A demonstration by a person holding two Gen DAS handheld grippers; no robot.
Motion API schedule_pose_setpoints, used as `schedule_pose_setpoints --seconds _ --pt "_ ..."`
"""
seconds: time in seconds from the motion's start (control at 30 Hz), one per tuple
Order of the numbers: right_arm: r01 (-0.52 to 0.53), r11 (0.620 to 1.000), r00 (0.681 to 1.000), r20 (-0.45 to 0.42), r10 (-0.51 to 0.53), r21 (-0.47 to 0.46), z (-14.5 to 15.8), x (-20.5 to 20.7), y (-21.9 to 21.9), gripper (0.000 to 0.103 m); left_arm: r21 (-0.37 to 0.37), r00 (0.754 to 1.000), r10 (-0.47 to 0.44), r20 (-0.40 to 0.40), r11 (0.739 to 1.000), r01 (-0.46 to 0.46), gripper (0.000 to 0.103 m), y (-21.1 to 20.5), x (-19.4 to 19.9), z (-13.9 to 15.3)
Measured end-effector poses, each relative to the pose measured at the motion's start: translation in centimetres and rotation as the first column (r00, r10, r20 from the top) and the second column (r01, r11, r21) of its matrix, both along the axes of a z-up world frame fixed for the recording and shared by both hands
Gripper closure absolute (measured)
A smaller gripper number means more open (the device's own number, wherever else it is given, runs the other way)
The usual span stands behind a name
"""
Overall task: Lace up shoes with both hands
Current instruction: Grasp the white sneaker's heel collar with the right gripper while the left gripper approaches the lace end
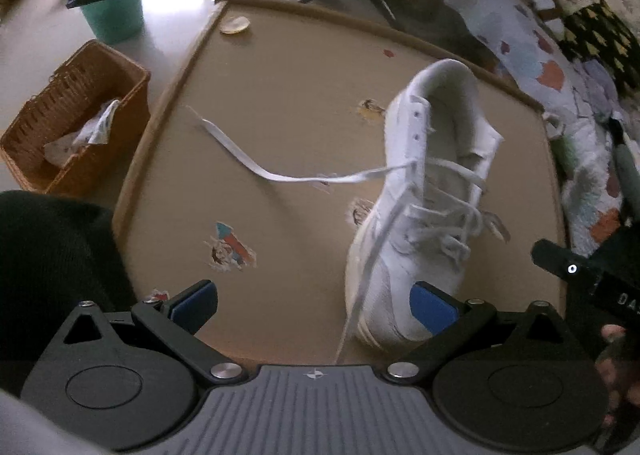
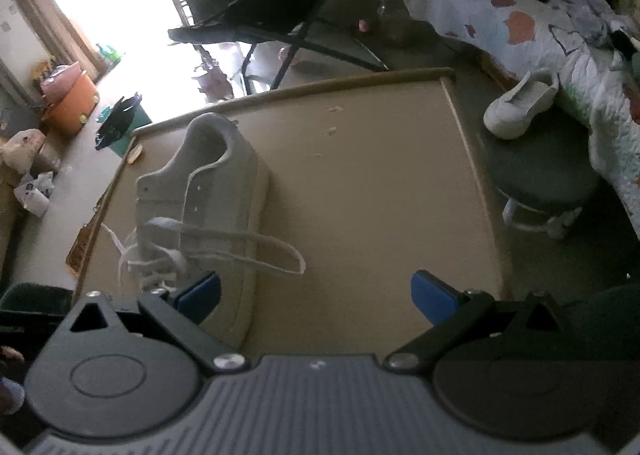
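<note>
White sneaker (image 1: 416, 191) is sitting on the tan table (image 1: 280, 115), half laced, one lace (image 1: 256, 163) trailing left; wicker basket (image 1: 76, 115) is holding crumpled paper (image 1: 98, 127); left gripper (image 1: 314, 309) and right gripper (image 2: 316, 299) are both gaping wide, holding nothing.

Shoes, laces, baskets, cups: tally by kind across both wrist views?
White shoes: 2, one on the table, one on the stool
Loose lace ends on the table shoe: 2, a left one and a right one
Wicker baskets: 1
Teal cups: 1
Total: 6
</note>
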State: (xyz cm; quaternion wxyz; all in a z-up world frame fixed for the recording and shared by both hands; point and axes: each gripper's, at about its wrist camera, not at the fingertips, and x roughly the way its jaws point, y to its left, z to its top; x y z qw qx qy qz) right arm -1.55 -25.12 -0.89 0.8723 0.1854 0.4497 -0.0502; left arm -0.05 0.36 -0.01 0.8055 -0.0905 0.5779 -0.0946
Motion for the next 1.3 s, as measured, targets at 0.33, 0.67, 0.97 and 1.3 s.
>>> schedule_pose_setpoints --seconds 0.33,0.67,0.97,1.3 --pt "-0.031 0.999 0.999 0.036 0.032 -0.031 3.3 4.4 0.3 0.001 -0.110 1.000 0.003 -0.004 0.994 -0.004 0.000 3.0 -0.5 -0.6" --pt "-0.113 0.990 0.993 0.019 0.115 -0.083 4.3 9.3 2.6 0.037 -0.361 0.986 0.099 -0.131 0.922 -0.141 0.002 10.2 0.3 -1.9" --pt "-0.210 0.978 0.976 -0.055 0.210 0.011 3.1 12.2 4.2 0.087 -0.365 0.949 0.201 -0.241 0.888 -0.281 0.002 18.8 7.8 -4.4" --pt "-0.411 0.910 0.880 -0.285 0.380 -0.056 1.0 16.2 8.0 0.090 -0.389 0.879 0.346 -0.330 0.798 -0.460 0.002 21.7 10.9 -7.8"
